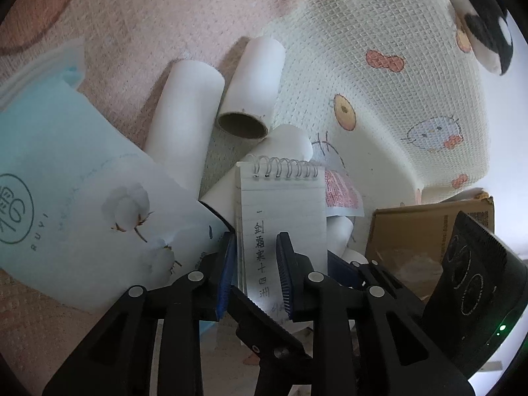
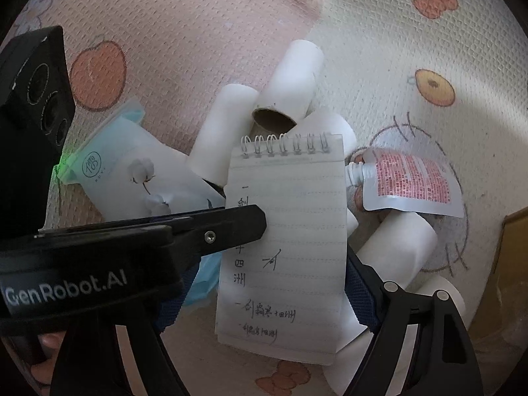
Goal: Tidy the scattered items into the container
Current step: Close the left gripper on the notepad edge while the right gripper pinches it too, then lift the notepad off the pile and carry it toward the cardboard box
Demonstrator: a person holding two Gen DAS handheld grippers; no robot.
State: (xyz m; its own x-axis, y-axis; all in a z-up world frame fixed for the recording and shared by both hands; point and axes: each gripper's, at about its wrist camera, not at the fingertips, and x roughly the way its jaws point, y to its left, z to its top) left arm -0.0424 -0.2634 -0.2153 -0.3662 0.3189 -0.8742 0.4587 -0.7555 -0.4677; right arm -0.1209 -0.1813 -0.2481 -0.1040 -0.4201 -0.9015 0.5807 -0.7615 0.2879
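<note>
A spiral notepad (image 1: 283,204) with handwritten characters is clamped edge-on between the blue pads of my left gripper (image 1: 255,270). It also shows in the right wrist view (image 2: 287,237), flat between the spread fingers of my right gripper (image 2: 264,283), which looks open around it; I cannot tell if its pads touch. Below lie white paper rolls (image 1: 184,122) (image 2: 290,76), a light blue tissue pack (image 1: 72,198) (image 2: 132,165) and a red-printed spout pouch (image 2: 409,181). The cardboard box (image 1: 415,241) stands at the right.
Everything lies on a pink and cream play mat (image 2: 165,33) with cartoon prints. A black and white plush toy (image 1: 485,29) sits at the far right. The box edge (image 2: 508,257) shows at the right of the right wrist view.
</note>
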